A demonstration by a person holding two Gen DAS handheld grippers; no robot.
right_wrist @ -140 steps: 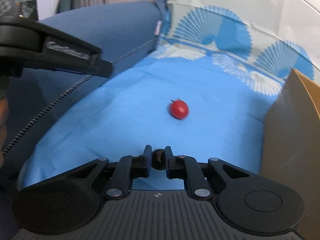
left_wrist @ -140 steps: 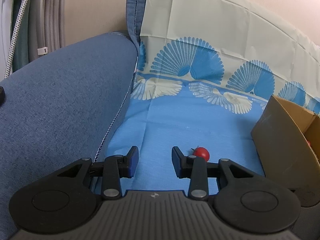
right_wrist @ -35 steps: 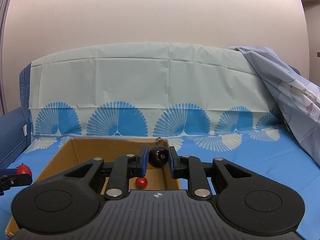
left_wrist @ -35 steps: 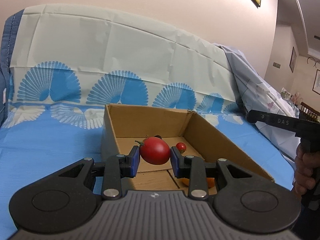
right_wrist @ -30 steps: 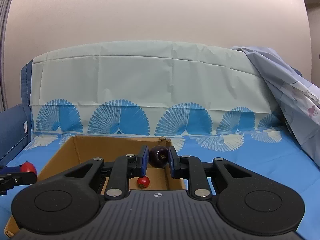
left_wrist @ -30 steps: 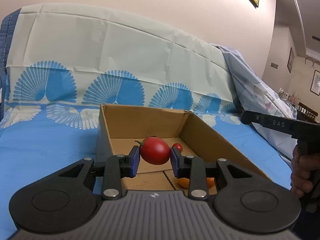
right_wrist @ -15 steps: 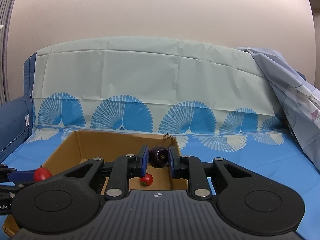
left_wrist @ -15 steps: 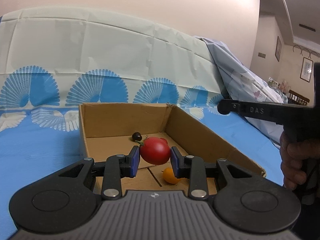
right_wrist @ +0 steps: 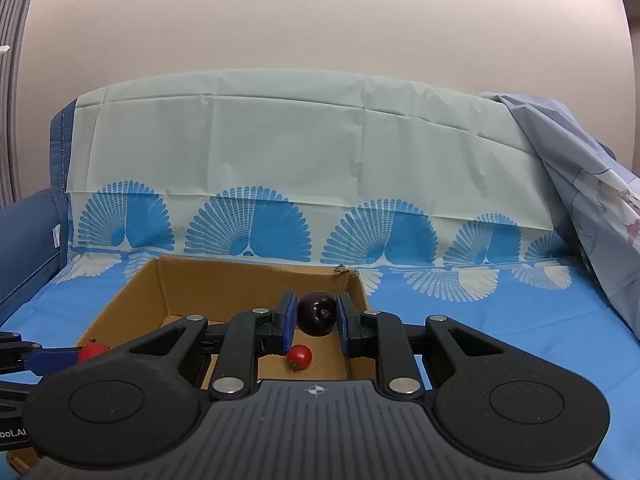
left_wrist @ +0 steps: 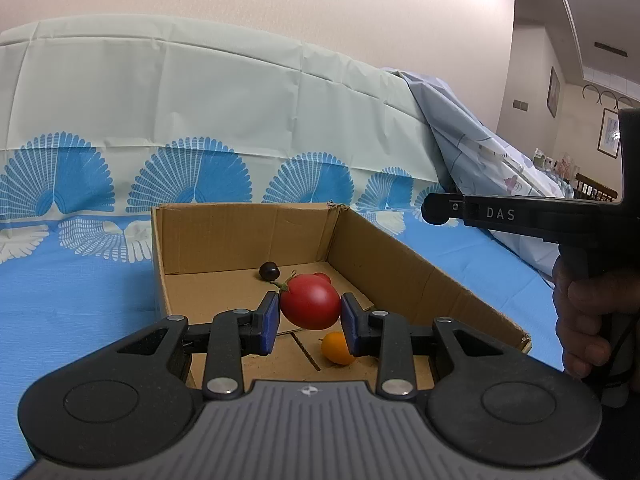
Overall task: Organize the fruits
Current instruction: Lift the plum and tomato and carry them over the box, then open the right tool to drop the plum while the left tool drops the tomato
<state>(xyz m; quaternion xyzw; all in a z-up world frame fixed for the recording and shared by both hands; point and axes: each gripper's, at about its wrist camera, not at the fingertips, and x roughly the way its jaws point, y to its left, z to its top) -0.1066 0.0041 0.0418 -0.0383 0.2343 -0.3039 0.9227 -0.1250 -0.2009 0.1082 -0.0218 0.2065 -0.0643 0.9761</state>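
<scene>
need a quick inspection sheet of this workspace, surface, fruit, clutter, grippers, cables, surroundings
surface: sofa seat under a blue fan-print cover.
job's things: cardboard box, open top; on its floor a dark fruit, a small orange fruit and a small red fruit.
clutter: nothing seen.
grippers: left gripper shut on a red tomato over the box; right gripper shut on a dark plum over the box.
cables: nothing seen.
surroundings: beige wall, pale blue sheet draped at the right, framed pictures.
</scene>
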